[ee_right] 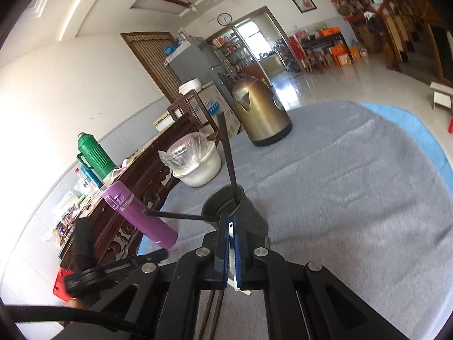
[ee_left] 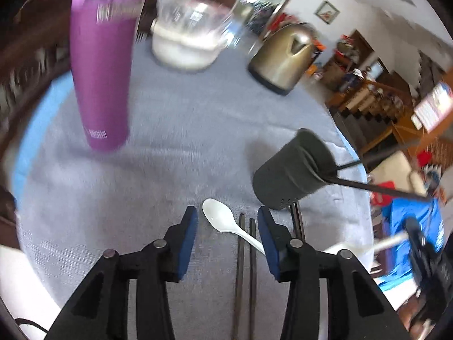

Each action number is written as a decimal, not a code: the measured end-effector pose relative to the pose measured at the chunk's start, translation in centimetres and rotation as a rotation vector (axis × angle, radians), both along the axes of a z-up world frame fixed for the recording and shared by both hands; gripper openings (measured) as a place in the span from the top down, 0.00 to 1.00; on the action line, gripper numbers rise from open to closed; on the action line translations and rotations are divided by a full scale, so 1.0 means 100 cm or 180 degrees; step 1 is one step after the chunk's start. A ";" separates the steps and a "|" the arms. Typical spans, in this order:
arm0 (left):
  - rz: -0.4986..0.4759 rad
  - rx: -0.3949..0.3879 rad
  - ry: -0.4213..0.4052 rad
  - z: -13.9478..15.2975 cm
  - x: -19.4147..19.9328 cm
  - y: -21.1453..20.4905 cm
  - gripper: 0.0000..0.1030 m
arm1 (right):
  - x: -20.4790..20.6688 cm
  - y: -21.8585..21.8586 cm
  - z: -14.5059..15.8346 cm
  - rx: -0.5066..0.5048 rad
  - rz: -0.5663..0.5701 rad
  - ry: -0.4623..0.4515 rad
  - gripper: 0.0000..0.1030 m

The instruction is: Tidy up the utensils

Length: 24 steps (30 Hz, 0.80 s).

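In the left wrist view, the left gripper (ee_left: 228,223) hovers spread over a white spoon (ee_left: 226,222) and loose chopsticks (ee_left: 245,269) beside the dark holder (ee_left: 286,174). In the right wrist view, the right gripper (ee_right: 230,225) pinches something thin and white just before the holder (ee_right: 235,212). The spoon looks light, stiff and slick, best taken mid-handle.

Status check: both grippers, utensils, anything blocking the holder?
Left hand-held gripper open over white spoon and chopsticks. Right hand-held gripper shut on a white utensil at dark holder. Holder mouth unobstructed.
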<state>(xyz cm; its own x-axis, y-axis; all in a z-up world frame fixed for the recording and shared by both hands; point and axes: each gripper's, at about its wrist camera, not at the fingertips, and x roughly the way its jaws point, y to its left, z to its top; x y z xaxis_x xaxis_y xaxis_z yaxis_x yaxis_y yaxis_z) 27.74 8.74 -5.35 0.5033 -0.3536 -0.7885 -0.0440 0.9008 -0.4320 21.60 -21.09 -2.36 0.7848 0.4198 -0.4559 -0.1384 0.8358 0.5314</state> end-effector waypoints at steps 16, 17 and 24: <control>0.0080 0.0074 0.0371 -0.057 0.034 -0.023 0.93 | -0.003 0.002 0.005 -0.0055 0.0039 -0.0044 0.97; 0.0086 0.0088 0.0340 -0.057 0.033 -0.023 0.95 | -0.003 0.002 0.006 -0.0058 0.0040 -0.0054 0.97; 0.0102 0.0105 0.0026 -0.031 0.020 -0.016 0.98 | -0.006 0.005 0.013 -0.0159 0.0021 -0.0170 0.97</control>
